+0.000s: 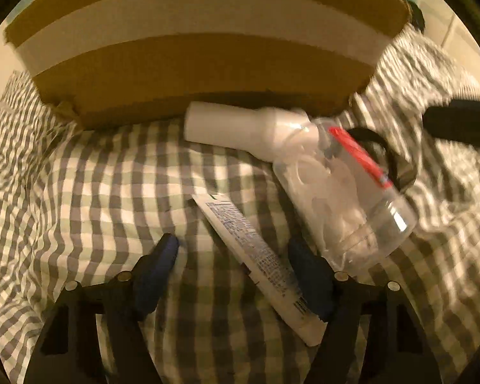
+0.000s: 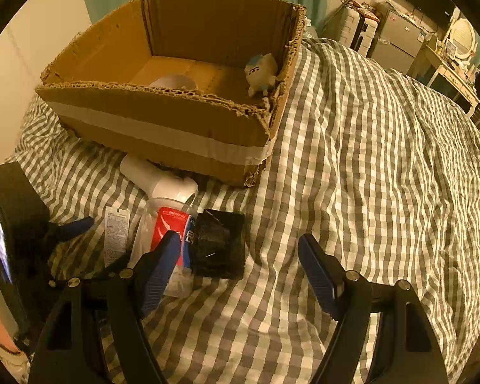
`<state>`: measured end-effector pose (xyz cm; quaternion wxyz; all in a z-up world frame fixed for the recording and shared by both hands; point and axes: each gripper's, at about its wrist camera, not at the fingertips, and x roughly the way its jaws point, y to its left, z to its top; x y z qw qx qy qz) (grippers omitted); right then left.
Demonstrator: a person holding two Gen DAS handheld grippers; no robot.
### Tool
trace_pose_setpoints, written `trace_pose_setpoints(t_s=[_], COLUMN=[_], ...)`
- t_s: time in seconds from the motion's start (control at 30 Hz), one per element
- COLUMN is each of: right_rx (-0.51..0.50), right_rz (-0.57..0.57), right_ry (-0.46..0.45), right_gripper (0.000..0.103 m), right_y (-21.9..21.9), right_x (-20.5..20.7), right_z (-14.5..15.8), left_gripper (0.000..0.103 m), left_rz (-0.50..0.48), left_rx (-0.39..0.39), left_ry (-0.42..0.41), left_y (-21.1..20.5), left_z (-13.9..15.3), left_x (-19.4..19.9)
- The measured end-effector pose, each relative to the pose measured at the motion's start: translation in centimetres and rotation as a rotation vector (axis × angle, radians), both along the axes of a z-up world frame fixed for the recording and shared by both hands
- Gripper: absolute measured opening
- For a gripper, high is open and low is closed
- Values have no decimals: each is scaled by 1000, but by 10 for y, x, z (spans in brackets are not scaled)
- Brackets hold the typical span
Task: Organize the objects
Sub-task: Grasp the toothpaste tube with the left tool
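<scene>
A white tube (image 1: 259, 256) lies on the checked bedspread between the open fingers of my left gripper (image 1: 233, 249); it also shows in the right wrist view (image 2: 115, 236). Beside it lies a clear bottle with a white top (image 1: 329, 185) (image 2: 163, 185), with a red toothpaste tube (image 1: 358, 156) (image 2: 169, 230) on it and a black wallet (image 2: 220, 246) to its right. An open cardboard box (image 2: 163, 118) (image 1: 201, 73) stands behind them and holds a small white plush (image 2: 260, 72) and a white bowl (image 2: 172, 81). My right gripper (image 2: 240, 246) is open and empty above the bedspread.
The checked bedspread (image 2: 368, 160) stretches to the right. The left gripper's black body (image 2: 16, 224) is at the left edge of the right wrist view. Furniture and a desk (image 2: 448, 73) stand at the far right. The right gripper's dark body (image 1: 460, 121) shows at the right of the left wrist view.
</scene>
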<state>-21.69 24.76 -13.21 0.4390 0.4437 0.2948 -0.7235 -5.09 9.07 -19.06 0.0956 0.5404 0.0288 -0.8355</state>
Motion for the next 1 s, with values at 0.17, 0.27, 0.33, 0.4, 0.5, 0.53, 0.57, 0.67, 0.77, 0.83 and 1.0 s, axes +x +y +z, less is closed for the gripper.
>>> trace_pose_setpoints(t_s=[0.17, 0.27, 0.33, 0.4, 0.5, 0.53, 0.57, 0.67, 0.77, 0.83, 1.0], right_rx=[8, 16, 19, 22, 34, 40, 48, 80, 126, 143, 163], right_rz=[-7, -9, -11, -12, -13, -14, -16, -21, -37, -55, -39], right_ry=[14, 6, -8, -19, -37, -41, -46, -56, -96, -154, -168], right_gripper=[75, 75, 75, 75, 75, 75, 75, 75, 75, 74, 45], right_y=[-3, -3, -3, -5, -11, -14, -17, -27, -35, -35, -36], right_x=[-1, -2, -4, -5, -7, -8, -9, -13, -17, -21, -19], right_z=[-1, -4, -7, -11, -19, -23, -27, -43, -64, -77, -81], left_gripper=[35, 20, 17, 17, 16, 16, 16, 16, 16, 16, 16], left_rz=[-22, 14, 43, 64, 59, 55, 51, 56, 64, 69, 84], left_rx=[-24, 6, 47, 98, 88, 90, 95, 105, 111, 111, 125], left_ry=[27, 51, 74, 98, 121, 126, 131, 146, 163, 159, 148], left_y=[14, 5, -3, -8, -11, -10, -10, -22, -39, -46, -42], left_z=[1, 10, 19, 28, 37, 38, 40, 46, 59, 61, 49], left_x=[6, 13, 18, 23, 26, 27, 29, 28, 23, 18, 5])
